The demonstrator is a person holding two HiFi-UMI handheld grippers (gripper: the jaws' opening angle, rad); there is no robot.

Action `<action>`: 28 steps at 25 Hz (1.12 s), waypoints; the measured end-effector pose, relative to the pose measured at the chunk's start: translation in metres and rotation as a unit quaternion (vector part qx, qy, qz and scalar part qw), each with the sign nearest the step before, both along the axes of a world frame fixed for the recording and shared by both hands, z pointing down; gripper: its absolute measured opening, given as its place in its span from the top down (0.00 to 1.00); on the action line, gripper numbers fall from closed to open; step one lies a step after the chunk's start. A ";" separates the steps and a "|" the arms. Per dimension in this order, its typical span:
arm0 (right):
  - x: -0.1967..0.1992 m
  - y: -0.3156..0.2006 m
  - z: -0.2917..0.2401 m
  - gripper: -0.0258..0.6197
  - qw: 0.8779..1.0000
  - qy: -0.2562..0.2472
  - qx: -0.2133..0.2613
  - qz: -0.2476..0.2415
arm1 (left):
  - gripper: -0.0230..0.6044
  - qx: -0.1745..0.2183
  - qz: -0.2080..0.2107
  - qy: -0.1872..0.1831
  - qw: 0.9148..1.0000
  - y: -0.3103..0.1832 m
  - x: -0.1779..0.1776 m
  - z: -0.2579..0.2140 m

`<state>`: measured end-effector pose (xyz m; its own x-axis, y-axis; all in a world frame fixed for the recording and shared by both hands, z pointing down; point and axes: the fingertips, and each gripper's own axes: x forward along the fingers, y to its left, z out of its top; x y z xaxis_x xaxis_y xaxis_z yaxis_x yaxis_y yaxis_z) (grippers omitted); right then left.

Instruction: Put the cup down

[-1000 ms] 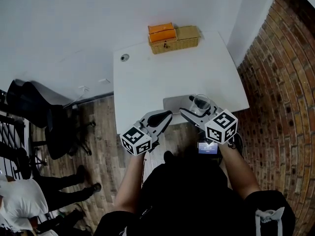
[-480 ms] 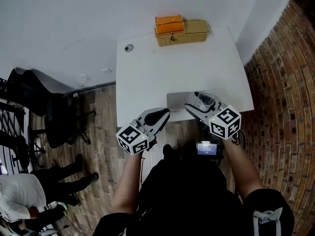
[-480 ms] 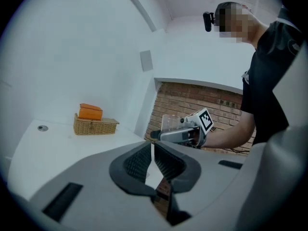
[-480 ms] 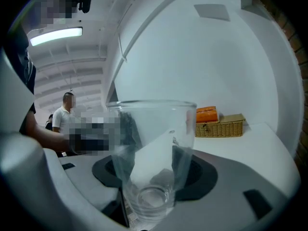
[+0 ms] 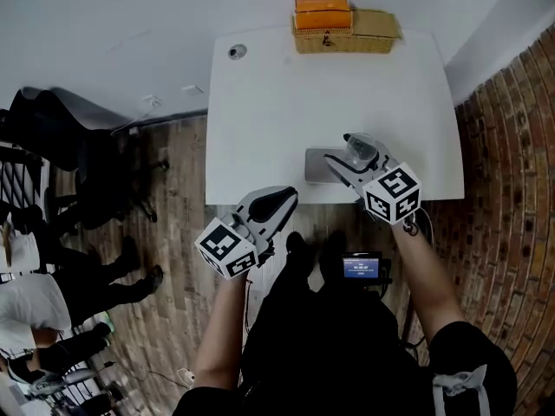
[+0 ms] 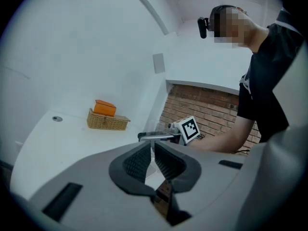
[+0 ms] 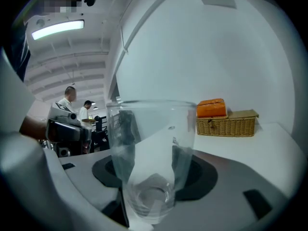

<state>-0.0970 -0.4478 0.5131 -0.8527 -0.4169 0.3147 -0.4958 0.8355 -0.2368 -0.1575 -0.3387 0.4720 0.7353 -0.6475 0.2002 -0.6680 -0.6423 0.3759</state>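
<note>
Between your right tongs (image 5: 345, 154) the cup (image 7: 151, 162) stands upright, clamped, over the grey mat (image 5: 316, 165) at the bench (image 5: 277, 102) edge. Lower it straight, then open slowly. Left tongs (image 5: 279, 203), closed, hold nothing.

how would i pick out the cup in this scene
Find the white table, then its near edge, where the right gripper is shut on the cup. It is see-through and empty, unlike the woven basket and orange box at the far edge.
</note>
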 end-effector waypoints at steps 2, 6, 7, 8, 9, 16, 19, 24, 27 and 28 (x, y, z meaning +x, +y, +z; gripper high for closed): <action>-0.014 -0.007 0.015 0.54 1.000 0.003 0.002 -0.005 | 0.94 -0.005 -0.007 0.001 1.000 0.003 -0.004 0.004; -0.041 -0.013 0.042 0.54 1.000 0.007 0.001 -0.014 | 0.94 -0.011 -0.023 -0.001 1.000 0.012 -0.014 0.009; -0.047 -0.012 0.047 0.54 1.000 0.009 0.002 -0.017 | 0.94 -0.013 -0.029 -0.002 1.000 0.015 -0.017 0.009; -0.052 -0.011 0.051 0.54 1.000 0.014 0.006 -0.020 | 0.94 -0.015 -0.035 -0.003 0.999 0.017 -0.020 0.009; -0.056 -0.010 0.054 0.54 1.000 0.019 0.010 -0.022 | 0.94 -0.017 -0.041 -0.003 0.999 0.019 -0.023 0.009; -0.071 -0.005 0.074 0.54 0.997 0.049 0.050 -0.030 | 0.94 -0.030 -0.059 -0.010 0.998 0.032 -0.030 0.013; -0.072 -0.003 0.081 0.54 0.997 0.056 0.057 -0.026 | 0.94 -0.033 -0.061 -0.010 0.998 0.038 -0.031 0.015; -0.073 -0.001 0.083 0.54 0.994 0.068 0.077 -0.030 | 0.94 -0.031 -0.063 -0.007 0.998 0.041 -0.032 0.014; -0.071 0.003 0.084 0.54 0.993 0.074 0.091 -0.032 | 0.94 -0.029 -0.063 -0.007 0.998 0.042 -0.032 0.013; -0.070 0.004 0.084 0.54 0.992 0.074 0.095 -0.031 | 0.94 -0.029 -0.063 -0.006 0.998 0.043 -0.032 0.013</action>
